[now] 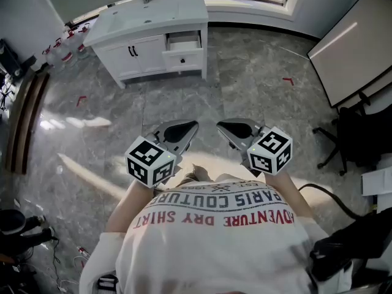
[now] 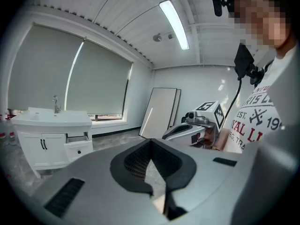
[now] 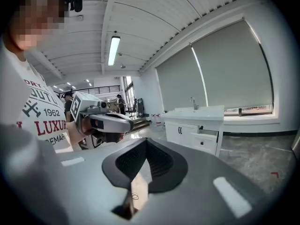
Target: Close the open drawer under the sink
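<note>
At the upper centre of the head view, the open drawer [image 1: 183, 49] juts from the right half of the white sink cabinet [image 1: 131, 57], well apart from both tools. Lower down, the left gripper [image 1: 193, 125] and the right gripper [image 1: 220, 125] hover side by side over the grey floor [image 1: 257, 66].

In the left gripper view, its jaws meet at the tips and hold nothing. The drawer sits at lower left.

In the right gripper view, the jaws are likewise together and empty. The drawer lies right of centre.
</note>
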`<control>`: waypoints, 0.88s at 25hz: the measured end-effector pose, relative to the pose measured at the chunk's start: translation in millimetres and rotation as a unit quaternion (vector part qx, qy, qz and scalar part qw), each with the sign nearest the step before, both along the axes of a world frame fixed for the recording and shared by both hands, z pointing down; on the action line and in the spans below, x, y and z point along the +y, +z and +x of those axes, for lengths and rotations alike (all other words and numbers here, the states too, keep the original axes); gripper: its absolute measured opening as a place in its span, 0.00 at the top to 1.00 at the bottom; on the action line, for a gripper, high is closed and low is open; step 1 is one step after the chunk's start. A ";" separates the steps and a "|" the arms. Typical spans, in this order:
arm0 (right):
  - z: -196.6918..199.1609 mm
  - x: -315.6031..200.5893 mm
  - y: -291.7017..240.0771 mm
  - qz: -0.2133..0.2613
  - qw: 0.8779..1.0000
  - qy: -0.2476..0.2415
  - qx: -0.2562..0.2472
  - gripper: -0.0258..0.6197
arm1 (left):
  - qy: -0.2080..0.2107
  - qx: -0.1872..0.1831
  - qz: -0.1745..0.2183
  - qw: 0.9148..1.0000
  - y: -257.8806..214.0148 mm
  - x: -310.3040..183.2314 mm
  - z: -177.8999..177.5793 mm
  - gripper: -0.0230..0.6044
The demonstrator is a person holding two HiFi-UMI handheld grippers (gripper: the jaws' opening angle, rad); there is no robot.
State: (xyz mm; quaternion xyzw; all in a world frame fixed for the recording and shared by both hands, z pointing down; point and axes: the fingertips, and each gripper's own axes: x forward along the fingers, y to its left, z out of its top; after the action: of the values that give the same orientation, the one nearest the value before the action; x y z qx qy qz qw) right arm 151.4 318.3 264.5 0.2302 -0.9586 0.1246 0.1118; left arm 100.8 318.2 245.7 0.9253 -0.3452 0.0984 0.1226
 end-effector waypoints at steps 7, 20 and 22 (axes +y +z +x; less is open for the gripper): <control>9.3 2.3 0.4 -0.011 1.000 0.004 -0.011 0.96 | 0.006 -0.002 -0.001 1.000 1.0 2.7 9.3 0.96; 16.7 12.5 1.1 -0.015 1.000 -0.004 -0.015 0.96 | 0.006 -0.002 0.000 1.000 3.2 9.7 18.5 0.96; 19.7 11.2 1.8 -0.016 1.000 -0.002 -0.015 0.96 | 0.007 -0.002 -0.001 1.000 3.8 8.6 20.8 0.96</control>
State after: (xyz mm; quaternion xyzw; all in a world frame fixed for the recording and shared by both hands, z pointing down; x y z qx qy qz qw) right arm 171.1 329.5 266.3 0.2242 -0.9587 0.1430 0.1009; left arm 121.6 326.8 249.6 0.9275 -0.3385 0.1014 0.1219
